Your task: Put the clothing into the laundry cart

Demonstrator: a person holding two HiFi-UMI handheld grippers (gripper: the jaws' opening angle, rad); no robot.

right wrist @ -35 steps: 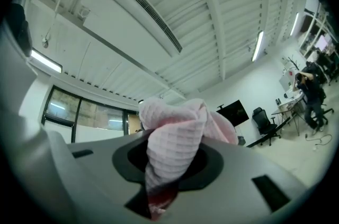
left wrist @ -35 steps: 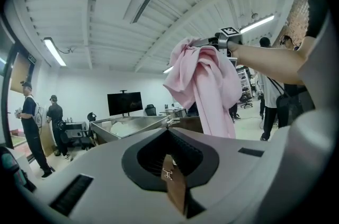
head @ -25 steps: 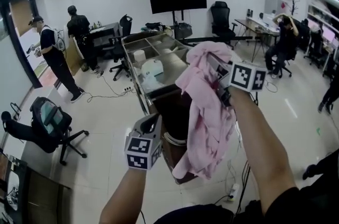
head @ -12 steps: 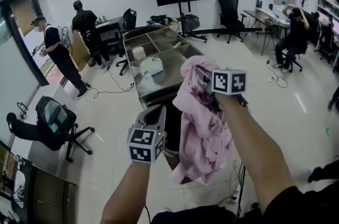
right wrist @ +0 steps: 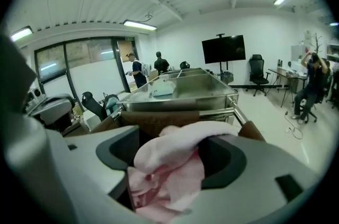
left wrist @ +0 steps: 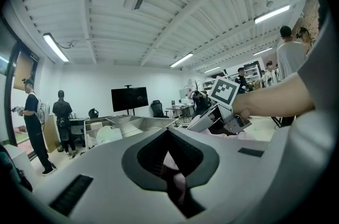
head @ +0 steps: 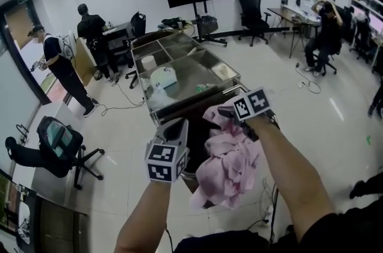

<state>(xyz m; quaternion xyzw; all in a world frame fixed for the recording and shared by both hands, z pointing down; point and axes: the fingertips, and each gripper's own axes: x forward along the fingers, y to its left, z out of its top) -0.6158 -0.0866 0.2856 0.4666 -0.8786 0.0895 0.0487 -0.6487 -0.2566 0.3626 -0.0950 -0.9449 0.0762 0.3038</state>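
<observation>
A pink garment (head: 230,162) hangs in a bunch from my right gripper (head: 224,117), low over the dark brown laundry cart (head: 188,117). In the right gripper view the jaws of that gripper (right wrist: 172,154) are opening, and the pink cloth (right wrist: 175,170) lies loosely between them, just above the cart's brown rim (right wrist: 159,121). My left gripper (head: 175,126) hovers left of the garment, level with the cart's near edge, apart from the cloth. Its jaws (left wrist: 169,135) are shut with nothing in them. The cart's inside is mostly hidden by the garment.
A steel trolley (head: 206,75) with white items in its compartments stands right behind the cart. An office chair with a backpack (head: 57,141) is at the left. Two people (head: 60,63) stand at the far left. Cables and a power strip (head: 266,216) lie on the floor at the right.
The right gripper has come down with the pink garment, from well above the cart to just over its rim. The left gripper has stayed almost still.
</observation>
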